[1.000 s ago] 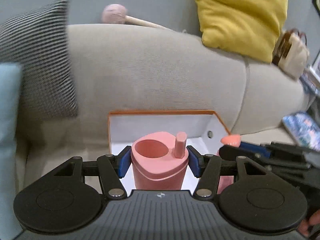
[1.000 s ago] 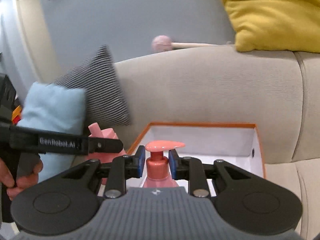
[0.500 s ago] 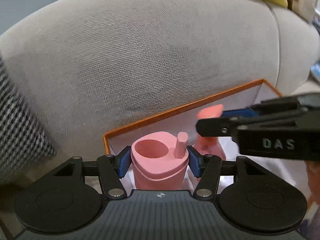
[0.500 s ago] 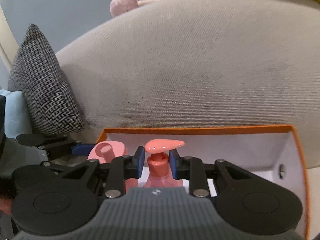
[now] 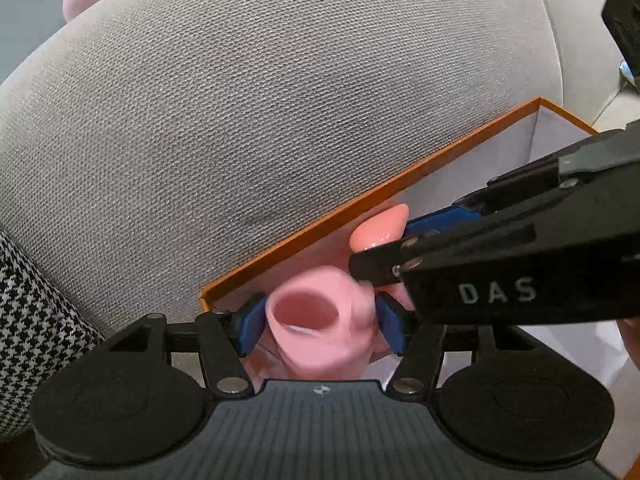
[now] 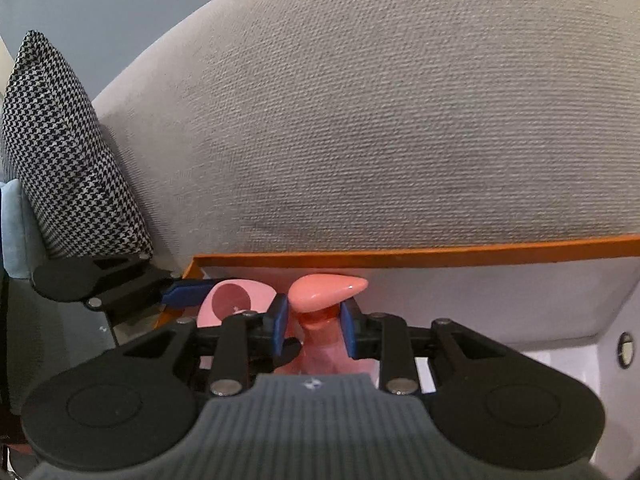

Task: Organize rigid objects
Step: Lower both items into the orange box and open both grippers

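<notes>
With both cup and pump bottle low inside the box, left gripper and right gripper are opening, so pull back straight without tipping them.

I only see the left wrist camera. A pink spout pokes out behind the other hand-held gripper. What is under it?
Observer: A pink pump bottle. Its neck stands between the pads of the right hand-held gripper, whose jaws are opening.
Operator: Is anything hiding behind the checked cushion?
Observer: Yes, a light blue cushion peeks out behind it.
Operator: Is the box plain inside?
Observer: Not quite. Its side wall has a small round hole.
</notes>
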A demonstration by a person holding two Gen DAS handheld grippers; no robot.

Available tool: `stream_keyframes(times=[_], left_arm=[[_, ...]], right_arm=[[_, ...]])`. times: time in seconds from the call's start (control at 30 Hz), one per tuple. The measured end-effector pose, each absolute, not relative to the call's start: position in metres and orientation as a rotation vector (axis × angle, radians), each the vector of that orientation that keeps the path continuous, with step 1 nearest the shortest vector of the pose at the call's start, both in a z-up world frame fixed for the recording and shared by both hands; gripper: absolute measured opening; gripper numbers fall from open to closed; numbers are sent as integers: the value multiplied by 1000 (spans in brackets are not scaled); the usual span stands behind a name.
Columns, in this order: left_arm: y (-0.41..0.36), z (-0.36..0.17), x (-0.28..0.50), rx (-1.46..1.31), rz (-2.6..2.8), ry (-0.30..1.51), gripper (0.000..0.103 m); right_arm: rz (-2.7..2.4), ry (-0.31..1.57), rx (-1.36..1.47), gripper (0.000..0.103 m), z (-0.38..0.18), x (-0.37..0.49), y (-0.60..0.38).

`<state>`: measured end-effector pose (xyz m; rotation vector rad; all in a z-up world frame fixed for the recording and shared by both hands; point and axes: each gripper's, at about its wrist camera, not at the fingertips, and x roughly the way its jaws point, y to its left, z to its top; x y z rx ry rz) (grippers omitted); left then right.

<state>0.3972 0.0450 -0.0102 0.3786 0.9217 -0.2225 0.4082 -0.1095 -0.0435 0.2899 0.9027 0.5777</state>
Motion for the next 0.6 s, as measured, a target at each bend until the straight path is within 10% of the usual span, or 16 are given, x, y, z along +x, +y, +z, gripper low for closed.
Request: stream_keyframes(times=[0.6], left_arm=[[81, 51, 351, 153, -195, 883, 80]], right_arm=[[640, 989, 69, 64, -30, 391, -109]])
